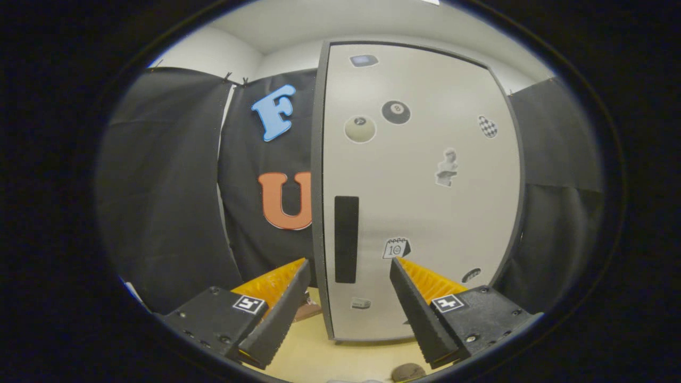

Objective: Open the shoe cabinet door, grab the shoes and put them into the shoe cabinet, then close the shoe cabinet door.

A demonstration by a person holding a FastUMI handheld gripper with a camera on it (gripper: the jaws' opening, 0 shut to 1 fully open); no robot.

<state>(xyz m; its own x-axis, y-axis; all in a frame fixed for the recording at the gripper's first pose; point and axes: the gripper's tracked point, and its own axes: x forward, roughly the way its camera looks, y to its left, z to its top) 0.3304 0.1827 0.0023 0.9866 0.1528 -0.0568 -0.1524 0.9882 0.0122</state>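
The shoe cabinet door (425, 175) is standing upright and closed, its dark handle (346, 239) running vertically near its left edge. The gripper (348, 266) is hanging released, fingers spread either side of the handle without touching it.

Brownish object (408, 372) below jaws, cut off

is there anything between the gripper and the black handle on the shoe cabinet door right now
Nothing visible does. The gripper is open, and the black handle on the closed shoe cabinet door stands just beyond the gap between its fingers, with no object in front of it. Stickers sit flat on the door.
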